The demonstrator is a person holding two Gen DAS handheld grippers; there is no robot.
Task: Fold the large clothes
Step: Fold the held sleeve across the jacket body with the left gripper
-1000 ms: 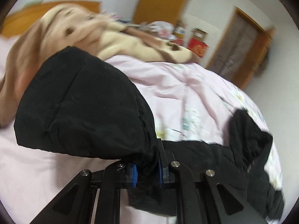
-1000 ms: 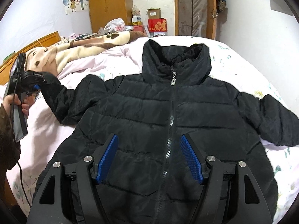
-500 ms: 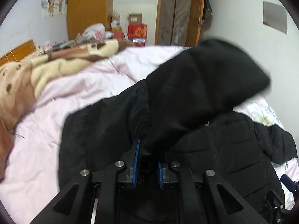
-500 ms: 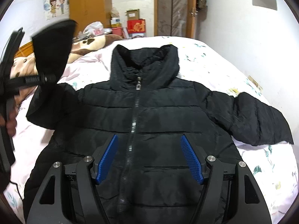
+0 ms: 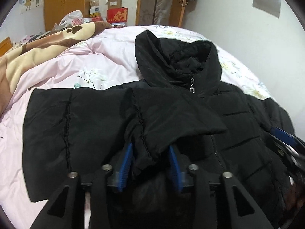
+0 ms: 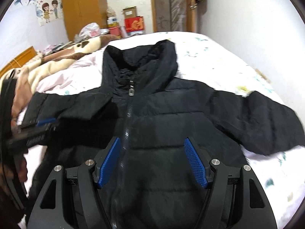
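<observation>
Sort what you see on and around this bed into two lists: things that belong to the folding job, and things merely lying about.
Job:
black padded jacket
its folded-in sleeve
left claw, opening
right claw

Lying about:
brown blanket
red box
plastic bag

Black jacket (image 6: pixel 162 118), pale pink floral quilt (image 5: pixel 91 63), blue-padded tools.

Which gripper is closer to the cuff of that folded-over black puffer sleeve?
Left. The cuff lies between the left gripper's opening jaws; the right gripper hovers over the black puffer jacket's front, beside it.
</observation>
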